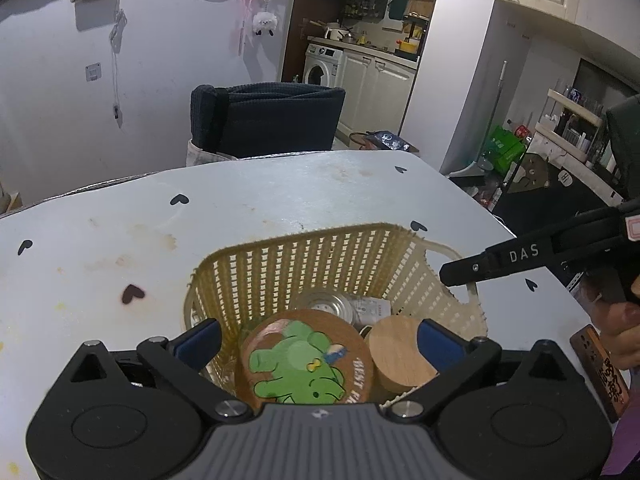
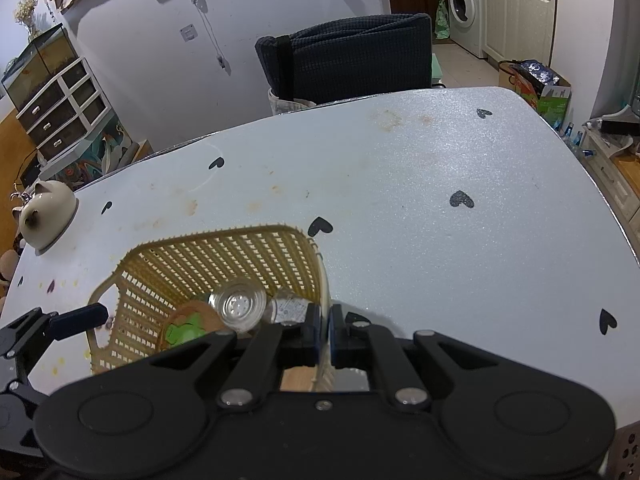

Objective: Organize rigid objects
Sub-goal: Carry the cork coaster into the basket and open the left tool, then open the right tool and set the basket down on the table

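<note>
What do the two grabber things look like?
Both are black, with rounded humps, silver screws and blue pads inside the jaws. The left gripper has a ribbed grey middle piece. The right gripper shows white letters "DAS" from the side.

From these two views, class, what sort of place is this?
Most likely a home dining area beside a kitchen: a washing machine under kitchen cabinets, and a heart-patterned table holding a woven basket.

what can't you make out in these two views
- Basket near wall and floor: left wrist view, hidden by the left gripper body and the coaster.
- Wooden lid: what lies beneath it is covered; right wrist view shows only a sliver under the right gripper.
- Small bottle label: too small and blurred in both views.
- Wooden block: cut off by the left wrist view's edge and a hand.
</note>
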A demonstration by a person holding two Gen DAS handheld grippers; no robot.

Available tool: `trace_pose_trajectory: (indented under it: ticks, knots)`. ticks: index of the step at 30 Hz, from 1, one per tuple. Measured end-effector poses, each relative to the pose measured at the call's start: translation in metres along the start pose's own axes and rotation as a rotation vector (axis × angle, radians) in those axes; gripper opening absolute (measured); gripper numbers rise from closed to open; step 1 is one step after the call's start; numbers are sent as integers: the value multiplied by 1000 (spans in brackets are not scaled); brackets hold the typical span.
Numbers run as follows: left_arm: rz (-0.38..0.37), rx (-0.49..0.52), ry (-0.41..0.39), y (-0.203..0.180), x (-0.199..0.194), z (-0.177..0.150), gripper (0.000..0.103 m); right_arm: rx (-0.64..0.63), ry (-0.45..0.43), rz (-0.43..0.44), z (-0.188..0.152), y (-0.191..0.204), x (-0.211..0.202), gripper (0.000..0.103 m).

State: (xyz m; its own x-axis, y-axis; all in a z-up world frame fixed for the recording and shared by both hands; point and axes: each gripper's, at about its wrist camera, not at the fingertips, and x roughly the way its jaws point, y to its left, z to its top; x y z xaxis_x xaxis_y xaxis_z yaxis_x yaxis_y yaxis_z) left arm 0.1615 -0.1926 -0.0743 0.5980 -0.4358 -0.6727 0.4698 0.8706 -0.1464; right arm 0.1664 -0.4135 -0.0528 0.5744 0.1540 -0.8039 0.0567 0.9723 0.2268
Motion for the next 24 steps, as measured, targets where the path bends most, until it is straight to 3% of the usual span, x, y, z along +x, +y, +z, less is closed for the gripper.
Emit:
trace_pose_trajectory:
  ticks: [10,17,21,24]
  knots:
    - [-17,-20,4,1,-7,2,103,-1,0,-1,0,0,0,5]
    - [-37,-40,-39,2,-23,10,103,-27,-7,-19,-2,4,0,6]
    - [-20,-48,-55,3,-33,14,103,-27,-48,-28,-1,7,-10,16]
    - [6,-58,-62,4,-41,16,103,-18,-86,-25,-3,9,-24,18]
